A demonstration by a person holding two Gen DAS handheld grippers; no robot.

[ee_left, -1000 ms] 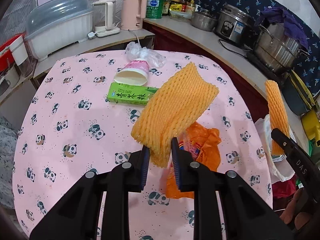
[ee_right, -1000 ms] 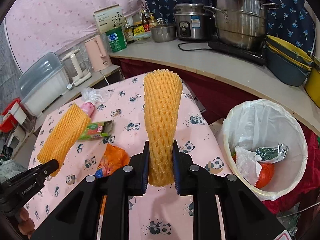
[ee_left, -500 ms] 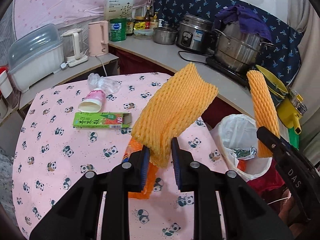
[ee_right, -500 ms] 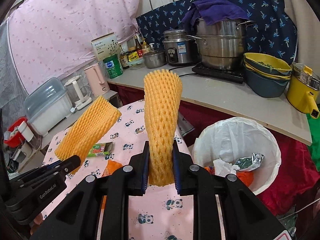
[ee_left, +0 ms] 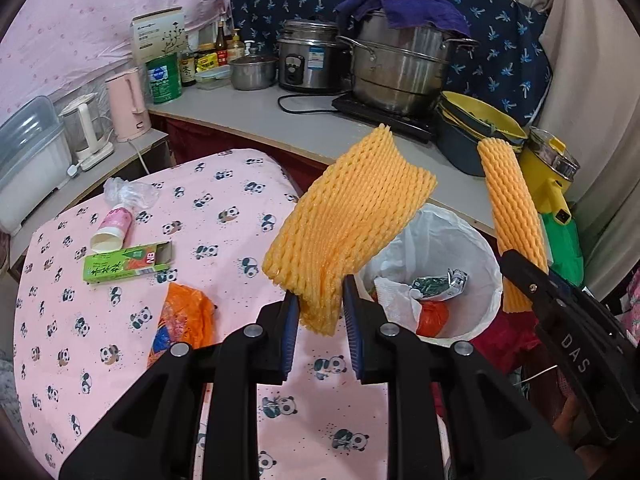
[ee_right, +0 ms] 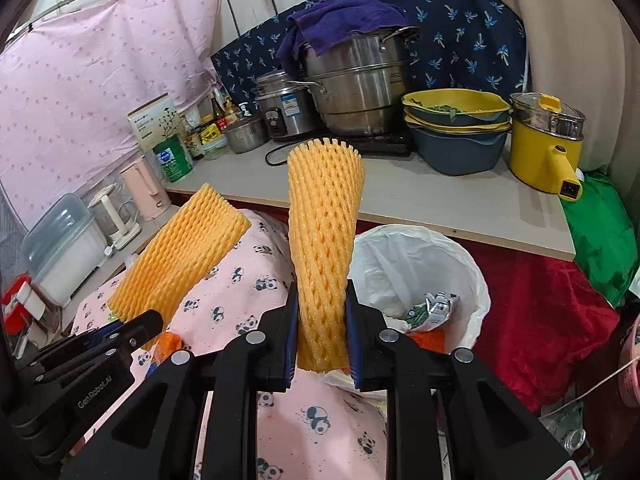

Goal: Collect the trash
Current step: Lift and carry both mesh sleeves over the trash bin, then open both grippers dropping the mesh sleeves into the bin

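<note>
Table [ee_left: 120, 360] under pink panda cloth. White-lined trash bin [ee_left: 486, 264] just off its edge. Left tool [ee_left: 320, 330] clamped on flattened foam net [ee_left: 348, 220], long axis tilted up-right, above bin rim. Right tool [ee_right: 321, 334] clamped on tubular foam net [ee_right: 324, 240], near upright. Green carton [ee_left: 124, 266], lying flat, marked "NB".

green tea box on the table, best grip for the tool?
Take the green box across its narrow width near the closed left end, coming from above. It lies flat on the pink tablecloth, long and slim, and its right end flap is open, so that end would likely crush. The cup beside it leaves room.
</note>
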